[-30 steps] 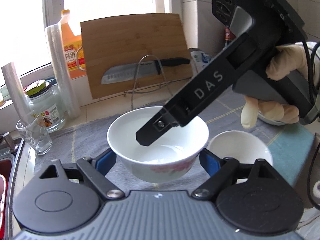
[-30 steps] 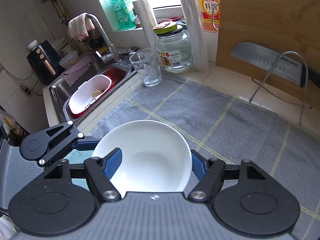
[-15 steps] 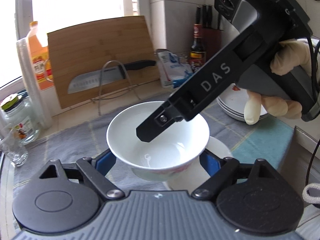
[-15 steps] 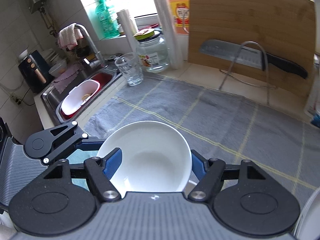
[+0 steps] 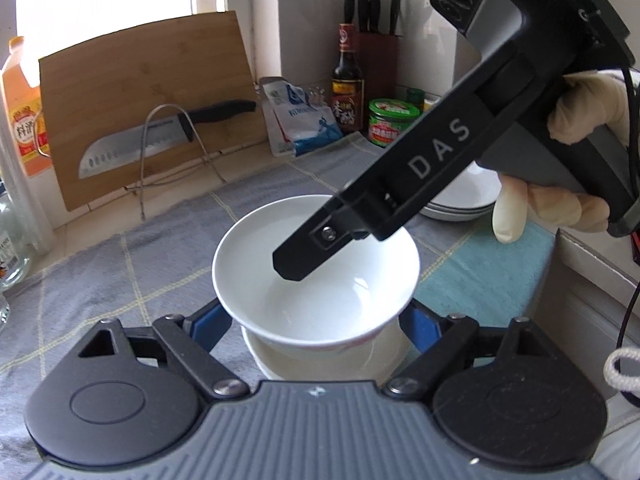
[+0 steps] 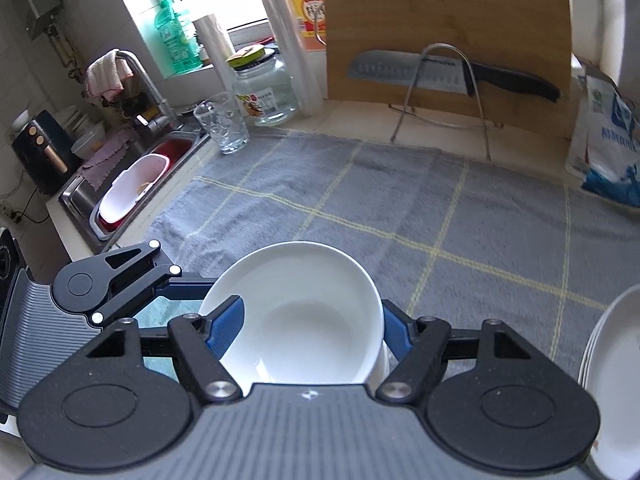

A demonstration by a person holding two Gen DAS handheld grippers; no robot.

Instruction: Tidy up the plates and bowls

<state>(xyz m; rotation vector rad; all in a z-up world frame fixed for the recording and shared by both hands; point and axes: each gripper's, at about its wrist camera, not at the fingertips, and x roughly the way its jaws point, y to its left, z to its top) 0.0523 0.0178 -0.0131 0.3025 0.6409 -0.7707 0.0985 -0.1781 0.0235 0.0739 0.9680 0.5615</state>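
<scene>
A white bowl [image 5: 320, 304] with a faint pink pattern hangs just above a second white bowl [image 5: 320, 366] that stands on the grey cloth. My left gripper [image 5: 316, 326] is shut on the upper bowl, one blue pad on each side of its outer wall. From the upper right, a gloved hand brings my right gripper in, with one black finger [image 5: 304, 256] dipping inside the bowl. In the right wrist view my right gripper [image 6: 310, 328] is shut on the same bowl [image 6: 304, 312], left pad over the inside, right pad outside. A stack of white plates [image 5: 464, 200] lies to the right.
At the back, a bamboo cutting board [image 5: 152, 92] and a knife [image 5: 160, 144] lean on a wire stand. Sauce bottle, green-lidded jar [image 5: 394, 122] and a white bag stand in the corner. The sink [image 6: 132, 184], a glass [image 6: 224, 128] and a jar are left. The plate stack [image 6: 612, 380] is close on the right.
Both grippers have carried the bowl to the right across the cloth. It now hangs over the second bowl, which stood to its right before. The glass and jar have slid towards the left edge.
</scene>
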